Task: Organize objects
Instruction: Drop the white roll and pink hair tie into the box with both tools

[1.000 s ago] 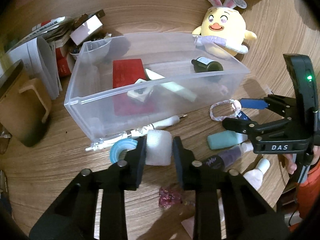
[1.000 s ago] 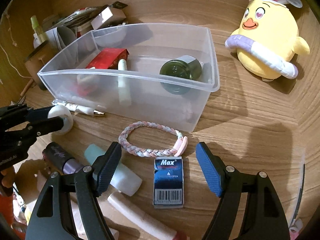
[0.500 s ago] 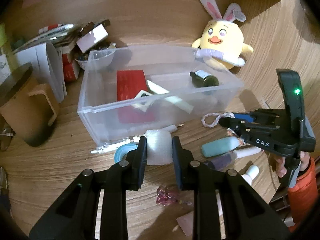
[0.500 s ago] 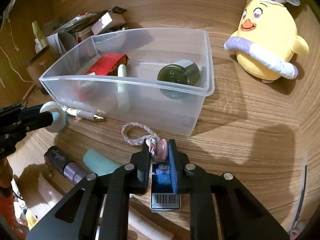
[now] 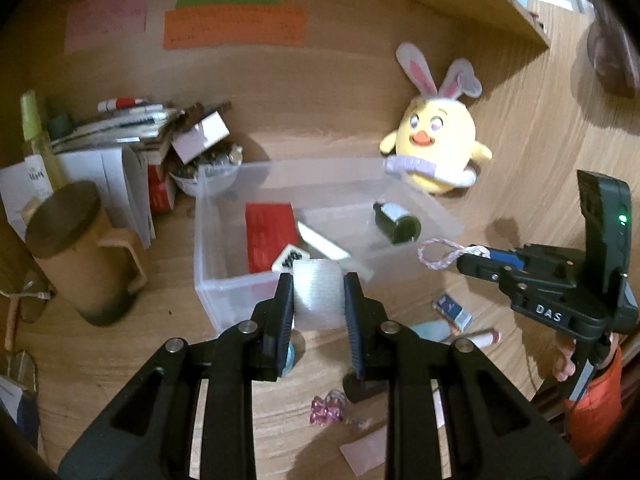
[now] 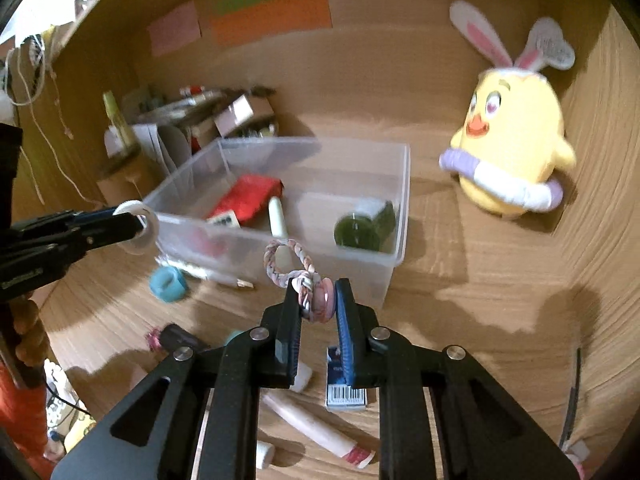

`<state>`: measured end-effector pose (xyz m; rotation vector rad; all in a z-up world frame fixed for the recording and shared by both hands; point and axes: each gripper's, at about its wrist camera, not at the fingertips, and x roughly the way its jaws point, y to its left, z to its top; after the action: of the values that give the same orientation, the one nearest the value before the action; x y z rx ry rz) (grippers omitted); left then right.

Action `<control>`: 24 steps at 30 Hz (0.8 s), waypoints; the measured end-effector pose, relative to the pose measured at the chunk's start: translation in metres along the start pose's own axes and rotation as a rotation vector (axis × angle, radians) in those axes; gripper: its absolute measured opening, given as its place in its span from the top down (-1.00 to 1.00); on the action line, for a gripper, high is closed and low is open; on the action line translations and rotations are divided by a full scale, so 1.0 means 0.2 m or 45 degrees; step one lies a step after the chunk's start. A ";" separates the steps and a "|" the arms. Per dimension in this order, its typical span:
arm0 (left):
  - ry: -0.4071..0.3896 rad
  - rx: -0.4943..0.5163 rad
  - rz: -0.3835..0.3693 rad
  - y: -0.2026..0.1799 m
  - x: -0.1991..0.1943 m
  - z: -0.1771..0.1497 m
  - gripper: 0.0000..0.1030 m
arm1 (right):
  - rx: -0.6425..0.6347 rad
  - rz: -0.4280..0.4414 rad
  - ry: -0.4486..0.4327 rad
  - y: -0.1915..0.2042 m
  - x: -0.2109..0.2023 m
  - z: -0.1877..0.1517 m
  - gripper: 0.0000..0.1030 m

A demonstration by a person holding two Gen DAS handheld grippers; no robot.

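My left gripper (image 5: 318, 304) is shut on a white tape roll (image 5: 318, 290), held in the air just in front of the near wall of the clear plastic bin (image 5: 202, 256). My right gripper (image 6: 318, 294) is shut on the pink bead end of a braided pink-and-white bracelet (image 6: 270, 260), whose loop sticks up before the bin (image 6: 402, 200). In the left wrist view the right gripper (image 5: 472, 260) hangs at the bin's right corner. Inside the bin lie a red box (image 5: 270, 234), a dark green bottle (image 5: 398, 224) and a white tube (image 6: 277, 216).
A yellow plush chick (image 5: 436, 148) stands behind the bin on the right. A brown mug (image 5: 80, 256) and stacked papers (image 5: 100, 160) crowd the left. A blue ring (image 6: 168, 284), a blue "Max" pack (image 6: 344, 384), tubes (image 6: 316, 426) and a pink trinket (image 5: 326, 412) lie on the wooden desk.
The right gripper closed on the bracelet and lifted it off the desk. The left gripper rose with the tape roll, away from the blue ring and pen.
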<state>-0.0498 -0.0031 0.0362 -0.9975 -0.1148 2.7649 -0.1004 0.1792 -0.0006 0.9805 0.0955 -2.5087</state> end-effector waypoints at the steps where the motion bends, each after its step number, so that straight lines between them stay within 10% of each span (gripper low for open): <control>1: -0.009 -0.004 0.002 0.00 -0.01 0.01 0.53 | -0.008 -0.007 -0.021 0.01 -0.02 0.02 0.71; 24: 0.018 -0.099 0.066 0.14 0.20 0.17 0.53 | 0.033 -0.007 -0.059 -0.03 0.16 0.26 0.71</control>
<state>-0.1061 -0.0231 0.0337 -1.0529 -0.1986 2.8198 -0.1560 0.1613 0.0167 0.9334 0.0519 -2.5421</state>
